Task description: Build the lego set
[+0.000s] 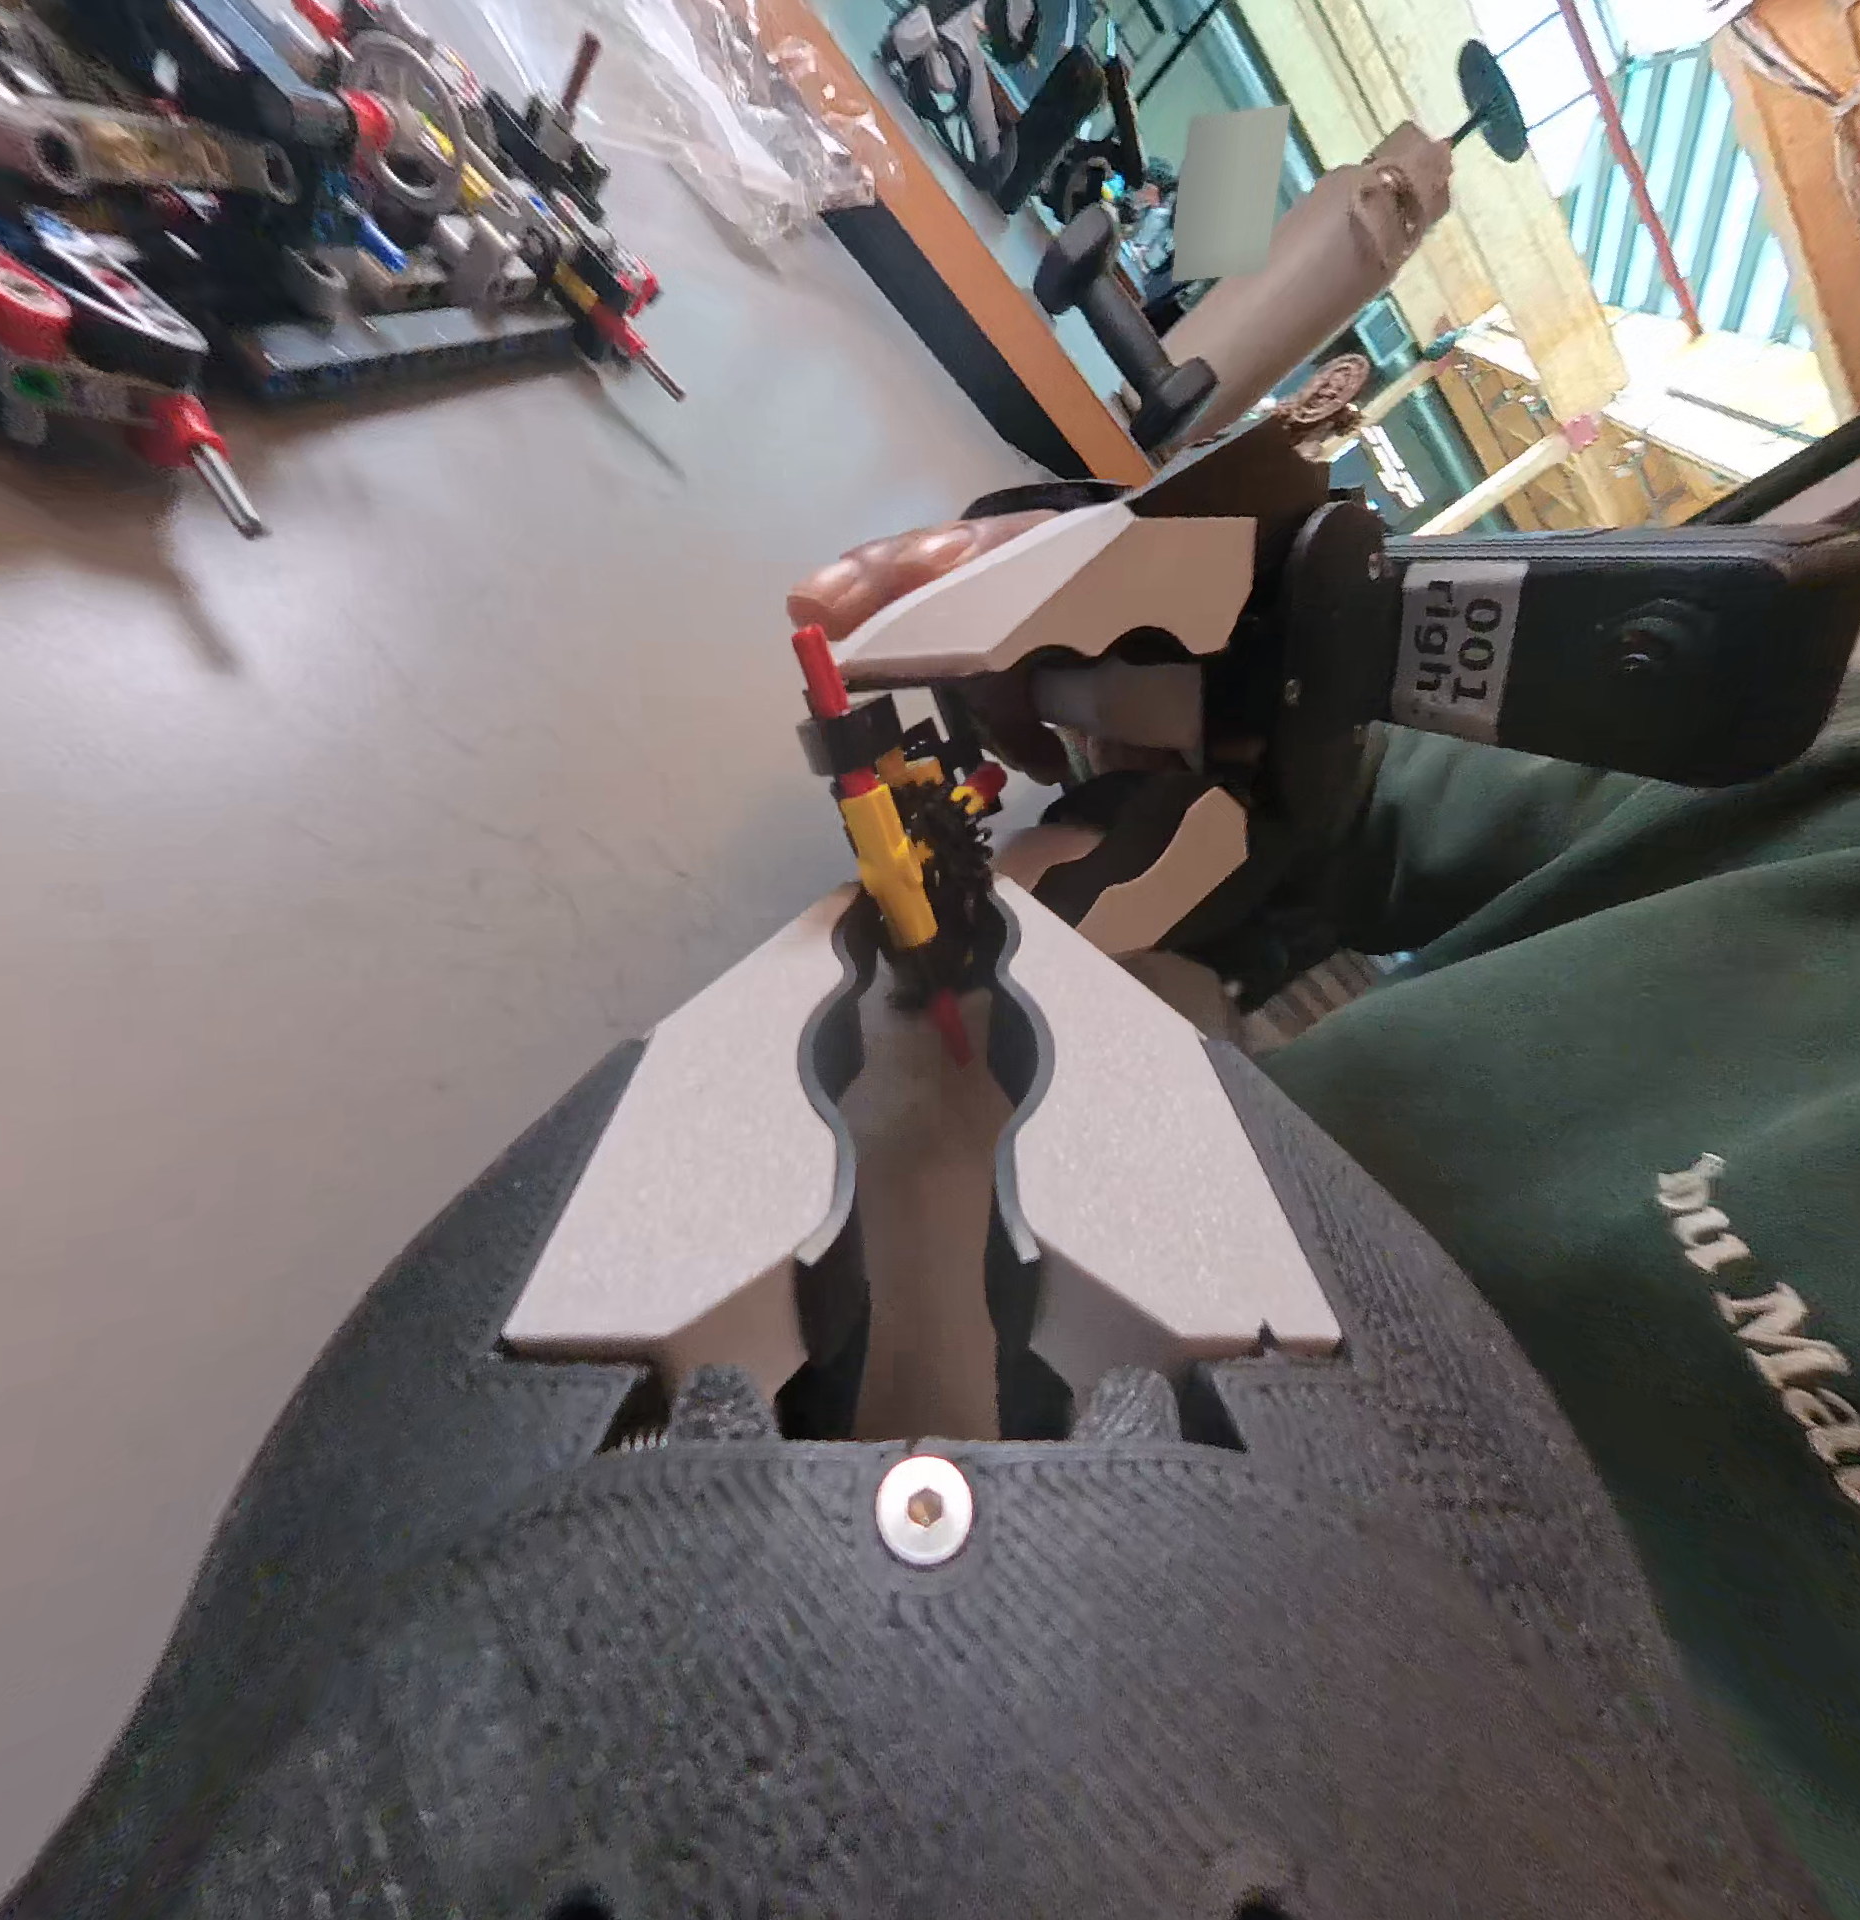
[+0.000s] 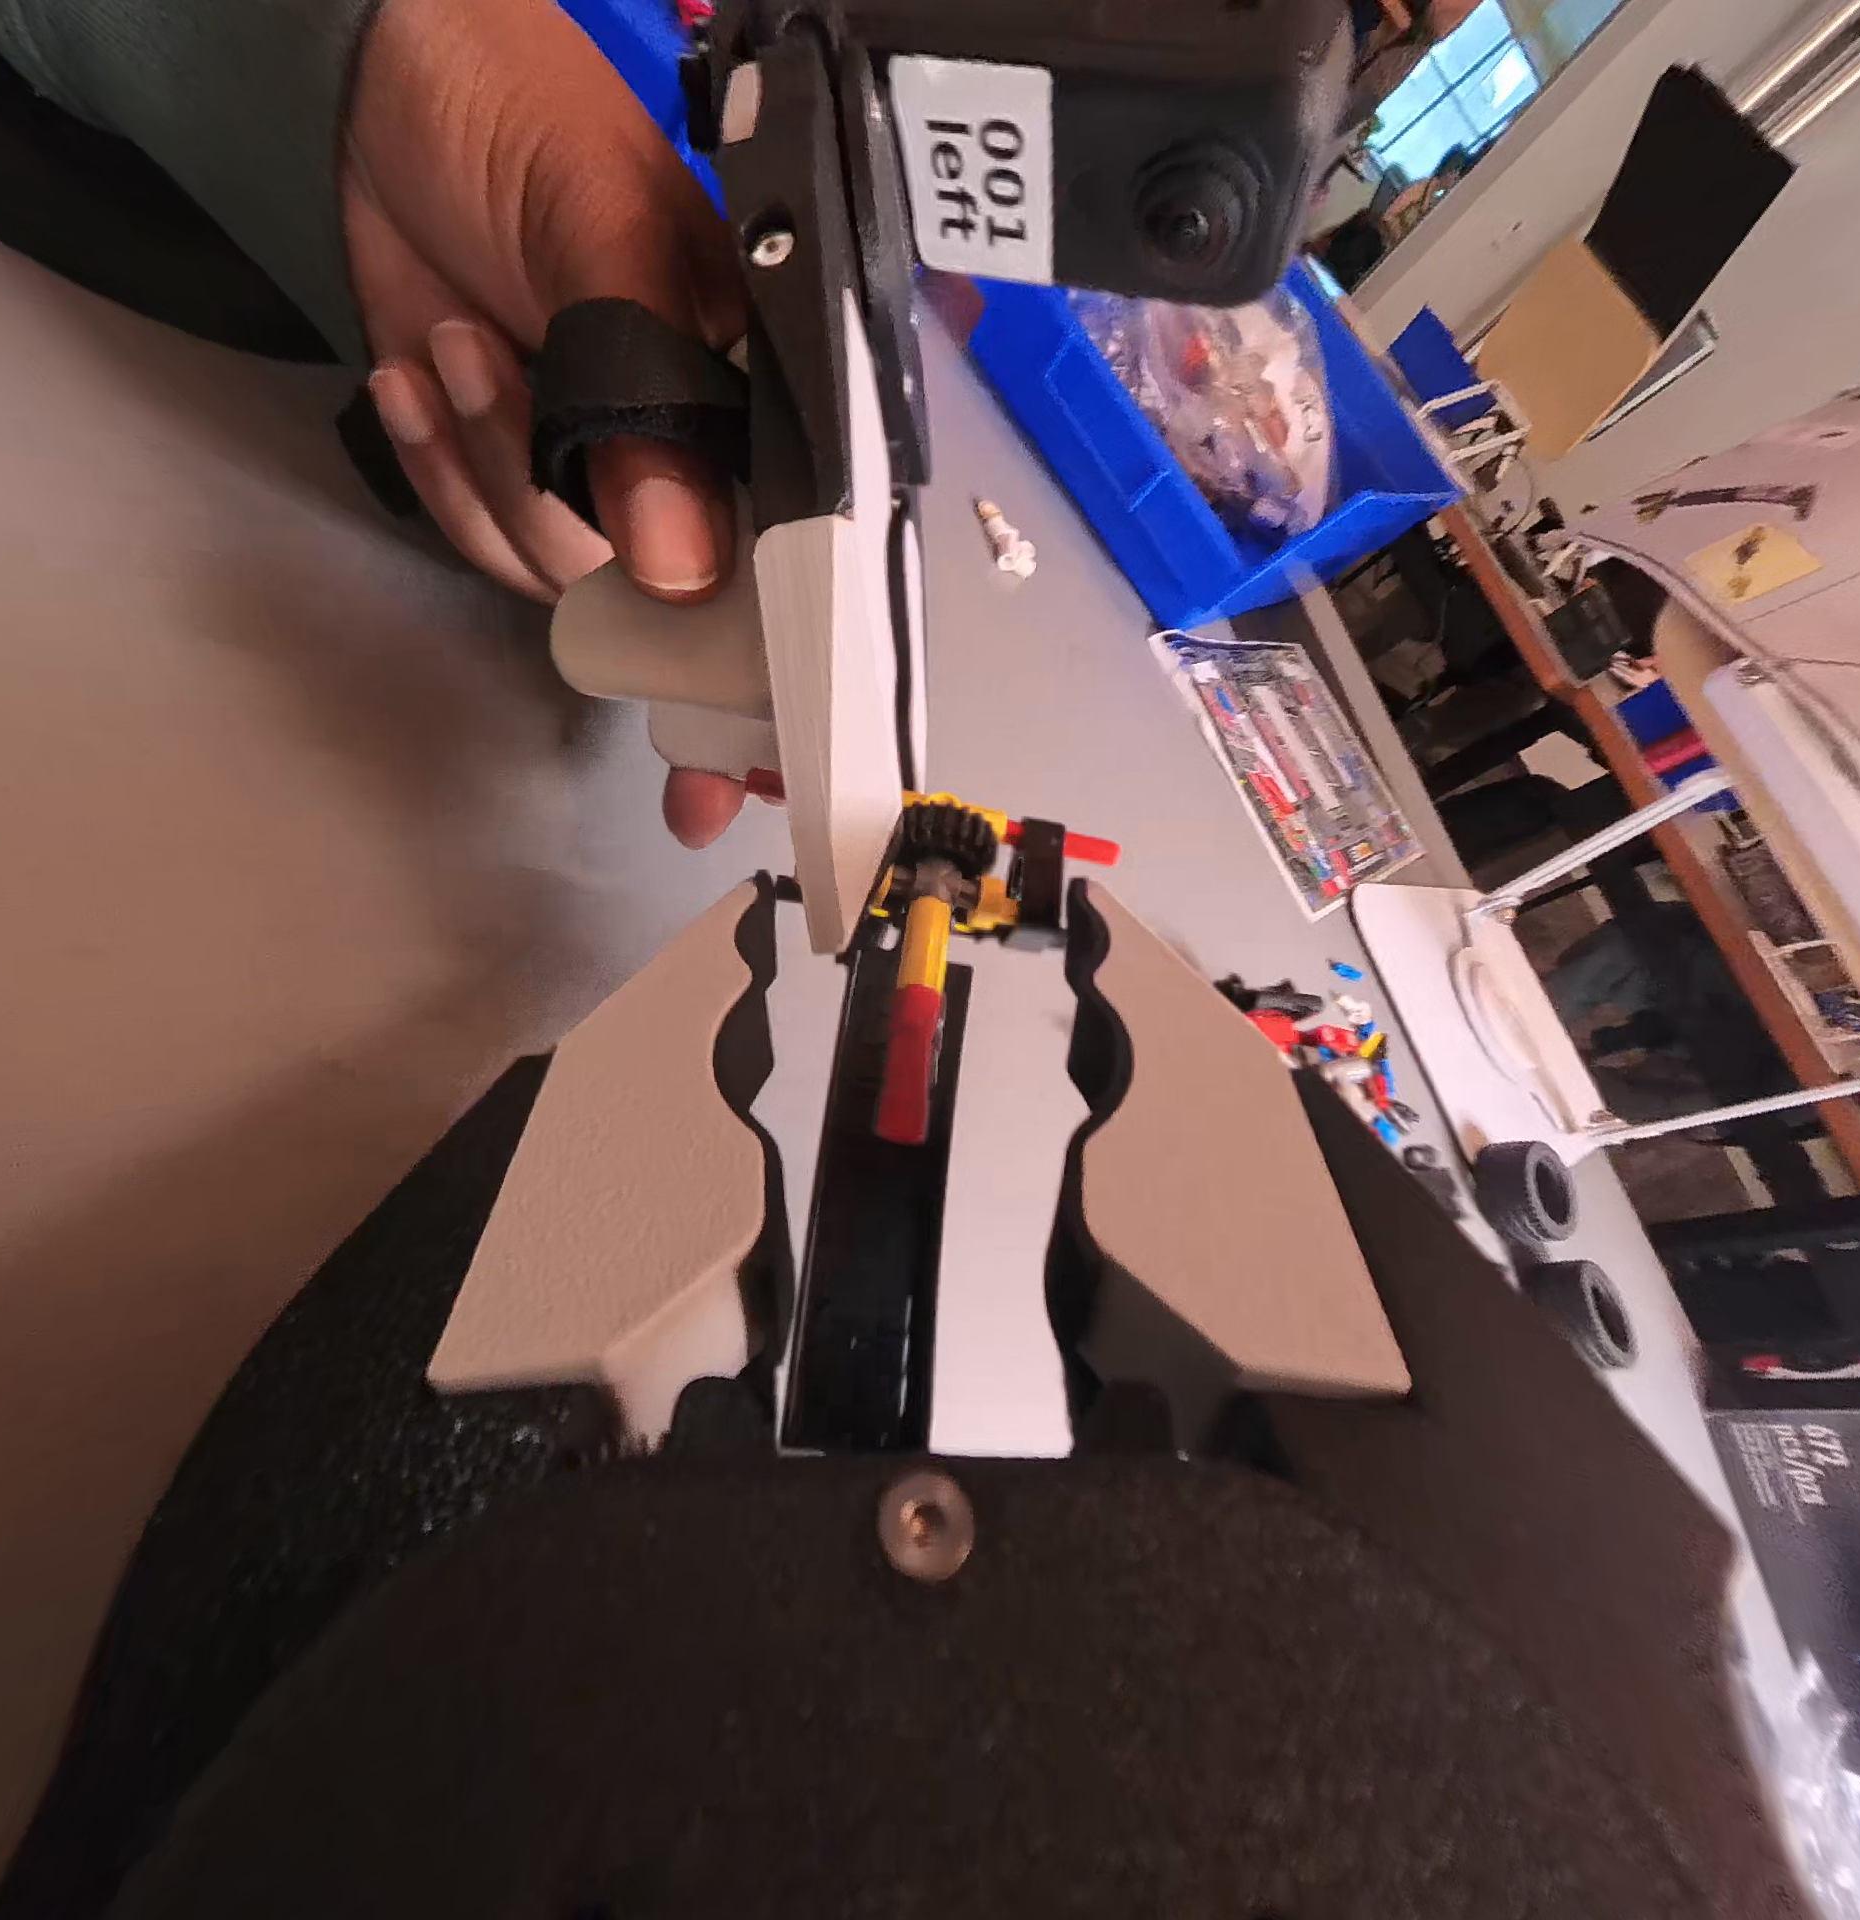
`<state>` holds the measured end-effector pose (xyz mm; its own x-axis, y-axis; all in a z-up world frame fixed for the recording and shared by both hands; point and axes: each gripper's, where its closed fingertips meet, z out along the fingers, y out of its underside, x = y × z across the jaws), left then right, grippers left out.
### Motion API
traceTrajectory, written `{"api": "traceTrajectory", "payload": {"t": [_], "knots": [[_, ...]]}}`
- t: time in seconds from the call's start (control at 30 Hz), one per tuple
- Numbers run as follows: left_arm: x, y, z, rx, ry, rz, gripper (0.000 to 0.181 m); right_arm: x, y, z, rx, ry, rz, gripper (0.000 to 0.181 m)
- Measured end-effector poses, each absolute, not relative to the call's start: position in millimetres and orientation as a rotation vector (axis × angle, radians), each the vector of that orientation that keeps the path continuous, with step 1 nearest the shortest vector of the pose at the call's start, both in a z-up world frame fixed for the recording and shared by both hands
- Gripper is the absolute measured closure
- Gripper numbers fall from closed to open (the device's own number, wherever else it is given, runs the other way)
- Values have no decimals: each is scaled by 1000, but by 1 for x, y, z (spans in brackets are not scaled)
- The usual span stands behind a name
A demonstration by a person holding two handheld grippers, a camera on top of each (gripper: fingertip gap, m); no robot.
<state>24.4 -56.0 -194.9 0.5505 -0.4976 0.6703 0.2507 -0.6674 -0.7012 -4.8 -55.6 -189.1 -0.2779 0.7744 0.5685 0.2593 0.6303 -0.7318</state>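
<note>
A small lego sub-assembly (image 1: 890,862) of yellow connectors, a black gear and red axles is held off the grey table. My left gripper (image 1: 921,914) is shut on its lower end. In the right wrist view, one of the left gripper's fingers (image 2: 838,707) comes down from above onto the gear side of the assembly (image 2: 957,883). My right gripper (image 2: 921,894) is open, with its tips on either side of the assembly. Its right tip is close to the black bush on the red axle. It also shows in the left wrist view (image 1: 931,764). A black beam (image 2: 864,1247) runs back between its fingers.
A partly built model (image 1: 282,208) with loose parts lies at the far left, with clear plastic bags (image 1: 760,135) behind it. A blue bin (image 2: 1113,447) of bagged parts, an instruction sheet (image 2: 1290,769), loose pieces (image 2: 1321,1039) and two black tyres (image 2: 1560,1247) lie to the right. My two grippers' fingertips are within a few centimetres of each other.
</note>
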Motion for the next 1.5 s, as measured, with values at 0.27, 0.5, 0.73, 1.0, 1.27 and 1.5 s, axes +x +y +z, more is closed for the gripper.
{"api": "traceTrajectory", "payload": {"t": [0.27, 0.5, 0.73, 1.0, 1.27, 1.5], "knots": [[15, -48, -189, -1948, 296, -911, 164, 0, -55, -170, -811, -1759, 652, 124], [17, -47, -190, -1958, 304, -866, 164, -8, -53, -174, -810, -1749, 589, 128], [20, -48, -191, -1973, 239, -943, 165, -10, -53, -177, -822, -1748, 592, 133], [22, -50, -193, -1989, 215, -999, 165, -8, -55, -179, -848, -1749, 628, 135], [24, -52, -197, -2011, 224, -1014, 165, -6, -56, -184, -847, -1774, 620, 136], [27, -54, -199, -2017, 233, -1035, 165, -4, -58, -185, -838, -1788, 603, 137]]}}
